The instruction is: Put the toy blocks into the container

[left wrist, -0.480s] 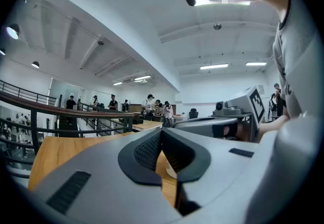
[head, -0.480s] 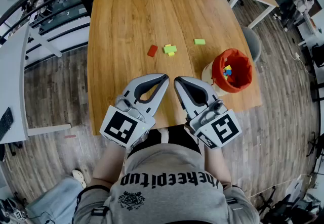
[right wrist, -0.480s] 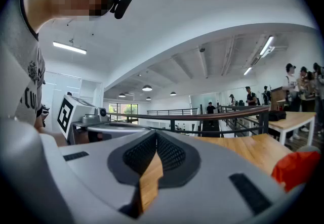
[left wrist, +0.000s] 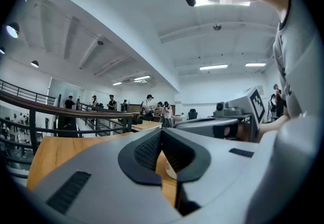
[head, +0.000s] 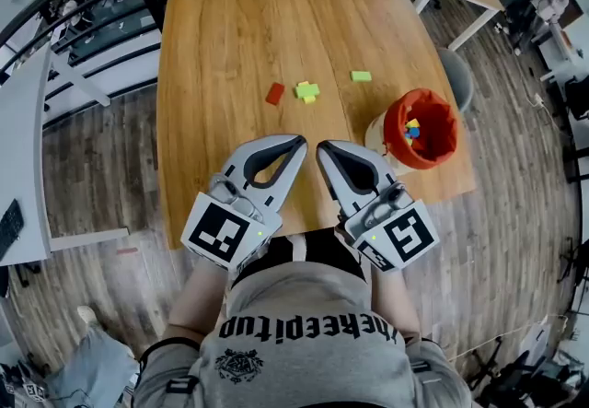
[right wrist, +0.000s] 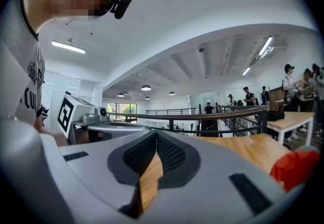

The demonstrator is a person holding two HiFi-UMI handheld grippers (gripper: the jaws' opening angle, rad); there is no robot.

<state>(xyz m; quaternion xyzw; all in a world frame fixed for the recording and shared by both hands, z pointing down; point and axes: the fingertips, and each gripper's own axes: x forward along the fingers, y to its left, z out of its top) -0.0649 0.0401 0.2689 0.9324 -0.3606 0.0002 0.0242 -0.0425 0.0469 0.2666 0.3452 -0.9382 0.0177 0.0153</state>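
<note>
At the near edge of the bench (head: pixel 239 29), left tool (head: pixel 296 145) and right tool (head: pixel 322 151) sit side by side, both pinched closed, empty. Right of them: orange container (head: pixel 442 116), some blocks inside. Farther out, loose: red block (head: pixel 275 93), green-and-yellow blocks (head: pixel 307 90), green block (head: pixel 361 76). Likely light, rigid, smooth; pinch opposite flat sides.

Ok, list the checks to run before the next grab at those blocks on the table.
1. Left tool open: not ok, shut and empty.
2. Right tool open: not ok, shut and empty.
3. Orange container upright with room inside: ok.
4. Red block lying apart: ok.
5. Green block lying apart: ok.
6. Green and yellow blocks separate: not ok, touching.
</note>
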